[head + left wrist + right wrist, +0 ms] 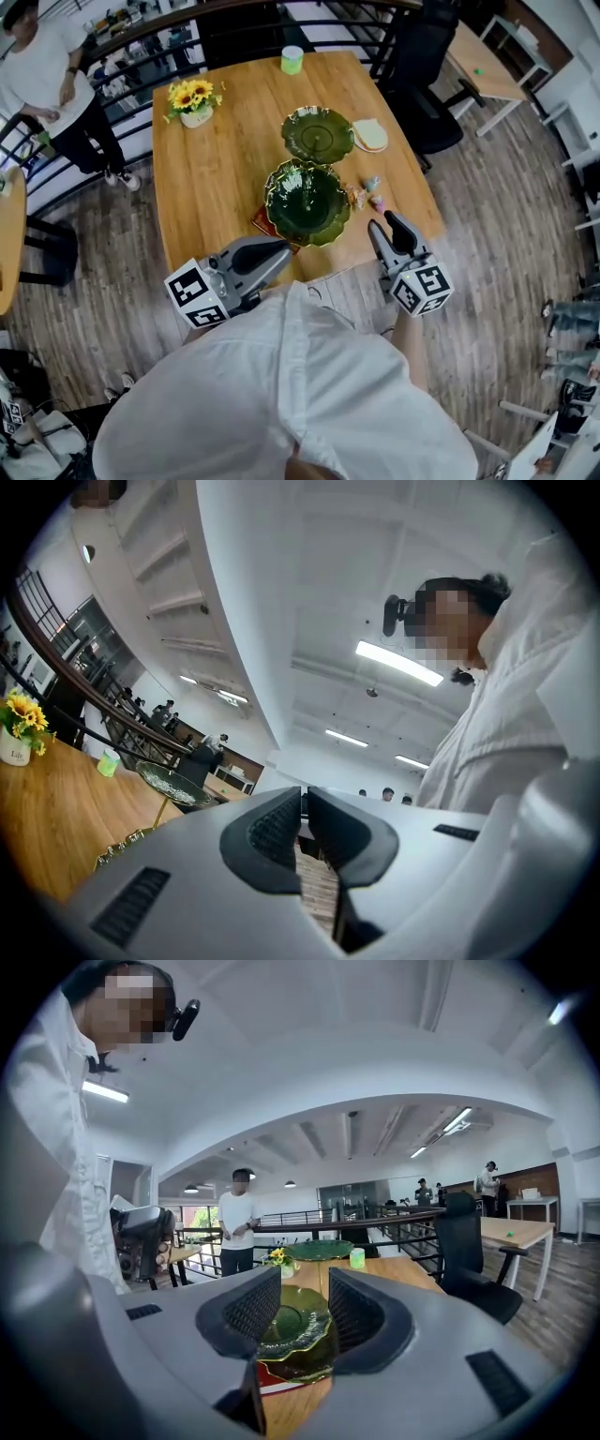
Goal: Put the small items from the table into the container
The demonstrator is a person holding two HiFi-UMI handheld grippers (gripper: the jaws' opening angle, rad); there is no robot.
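Green bowl point(307, 202) nr table point(216, 169) edge (R tongs point(383, 223) apart)

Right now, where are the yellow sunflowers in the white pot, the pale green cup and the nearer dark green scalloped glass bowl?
yellow sunflowers point(190, 95): head view, on the blooms.
pale green cup point(292, 60): head view, on its top.
nearer green bowl point(323, 212): head view, on its bare inside.

Two green dishes point(307, 202), one sunflower pot point(195, 101), one green cup point(292, 59).
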